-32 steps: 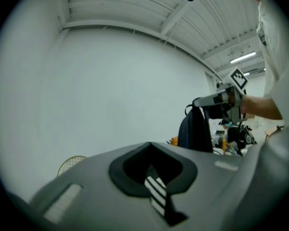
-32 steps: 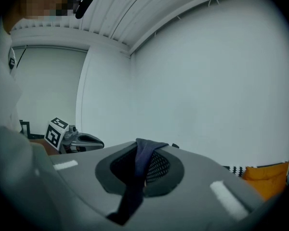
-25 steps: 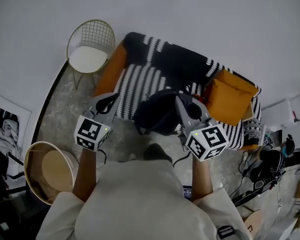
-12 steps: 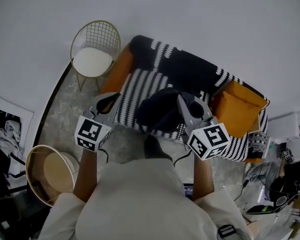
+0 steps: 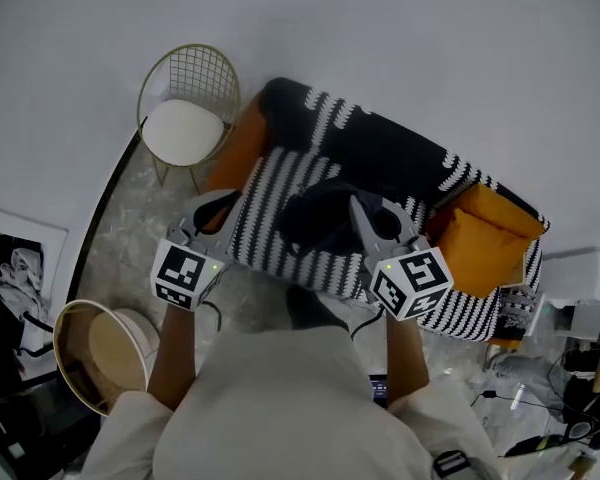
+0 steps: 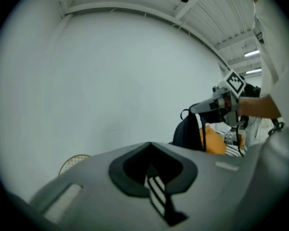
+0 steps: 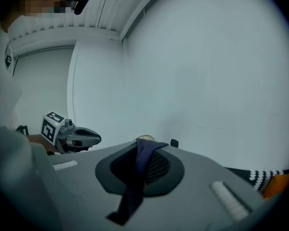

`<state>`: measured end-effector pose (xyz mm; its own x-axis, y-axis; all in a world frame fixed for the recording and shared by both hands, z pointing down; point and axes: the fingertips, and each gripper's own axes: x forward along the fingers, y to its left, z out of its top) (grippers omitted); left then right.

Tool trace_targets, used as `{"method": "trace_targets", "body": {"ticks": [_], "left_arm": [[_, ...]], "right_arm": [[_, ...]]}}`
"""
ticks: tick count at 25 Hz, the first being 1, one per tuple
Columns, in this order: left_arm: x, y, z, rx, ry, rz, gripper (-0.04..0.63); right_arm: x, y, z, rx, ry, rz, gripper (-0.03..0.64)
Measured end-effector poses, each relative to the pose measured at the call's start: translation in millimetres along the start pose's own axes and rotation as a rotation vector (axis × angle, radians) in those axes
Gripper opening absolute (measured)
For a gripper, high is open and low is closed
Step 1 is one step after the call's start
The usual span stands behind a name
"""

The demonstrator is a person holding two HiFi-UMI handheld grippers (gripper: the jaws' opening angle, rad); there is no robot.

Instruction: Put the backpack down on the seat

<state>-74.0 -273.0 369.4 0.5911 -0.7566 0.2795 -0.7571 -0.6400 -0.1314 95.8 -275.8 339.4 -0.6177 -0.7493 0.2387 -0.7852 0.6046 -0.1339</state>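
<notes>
A dark backpack (image 5: 320, 218) hangs over the sofa seat, which is covered by a black-and-white striped throw (image 5: 290, 253). My right gripper (image 5: 358, 206) is shut on the backpack's dark strap (image 7: 140, 162), which runs through the closed jaws in the right gripper view. From the left gripper view the backpack (image 6: 190, 131) dangles below the right gripper (image 6: 197, 108). My left gripper (image 5: 228, 200) hovers over the seat's left part, jaws together and holding nothing; only the striped throw shows past them. Whether the backpack's bottom touches the seat is hidden.
An orange cushion (image 5: 485, 243) lies at the sofa's right end. A gold wire chair with a white pad (image 5: 185, 118) stands left of the sofa. A round wooden basket (image 5: 100, 353) sits on the floor at my left. Cables and gear (image 5: 570, 368) clutter the floor at right.
Both grippers and the hanging backpack have moved forward, from the sofa's front edge to over the striped seat. The right gripper's hold on the strap is unchanged.
</notes>
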Motion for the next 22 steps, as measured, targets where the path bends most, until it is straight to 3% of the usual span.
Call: {"method": "trace_targets", "body": {"ticks": [10,22], "left_arm": [[73.8,46.0,-21.7,-0.083,0.056,0.051,0.002],[137.8,104.5,-45.2,-0.127,0.116,0.112,0.002]], "right_arm": [[89.5,-67.2,-22.0,0.023,0.073,0.067,0.005],[189.0,-105.8,-66.2,0.060,0.162,0.175,0.005]]}}
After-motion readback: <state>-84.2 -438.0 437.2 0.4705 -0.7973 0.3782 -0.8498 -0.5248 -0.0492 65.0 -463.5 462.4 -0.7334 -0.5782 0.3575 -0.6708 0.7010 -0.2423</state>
